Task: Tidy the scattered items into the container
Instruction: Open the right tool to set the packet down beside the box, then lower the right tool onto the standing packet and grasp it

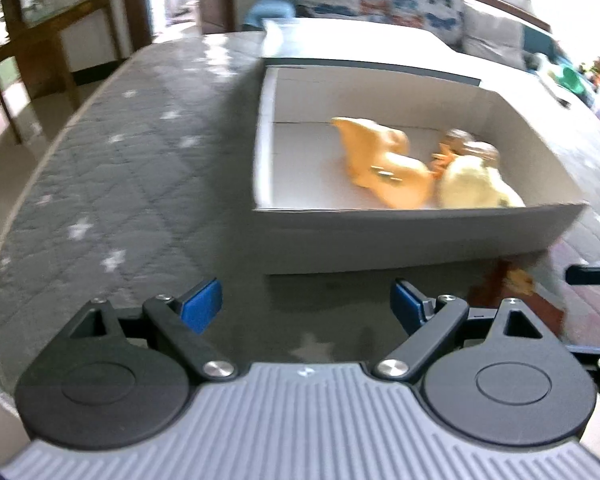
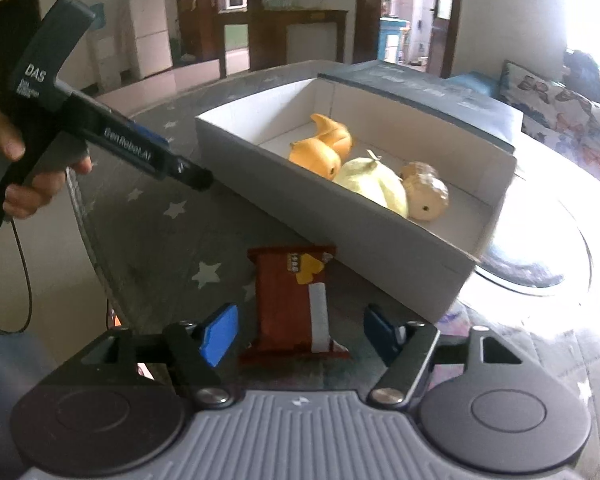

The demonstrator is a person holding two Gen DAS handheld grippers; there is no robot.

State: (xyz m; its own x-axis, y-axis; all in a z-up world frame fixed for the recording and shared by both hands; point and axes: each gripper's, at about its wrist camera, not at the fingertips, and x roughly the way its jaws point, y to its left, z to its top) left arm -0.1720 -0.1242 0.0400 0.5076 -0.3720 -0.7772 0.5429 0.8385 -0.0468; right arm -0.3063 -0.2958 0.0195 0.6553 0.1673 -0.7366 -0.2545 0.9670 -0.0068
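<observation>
Right wrist view: right gripper at lower centre, jaws spread wide, blue pads either side of a brown snack packet, not touching it, nothing gripped. Packet flat on the grey star-patterned table cover, just beside the near wall of the white cardboard box. Inside the box, centre frame: two orange toy pieces, a pale yellow-green fruit, a tan knobbly item, all close together. Upper left: left gripper held by a hand, tip near the box's left corner; jaw state not readable here. Left wrist view: left gripper at lower centre, jaws wide apart, empty, above bare table cover. Box at centre right, contents blurred. Packet partly visible at lower right, beside the box's near wall.
</observation>
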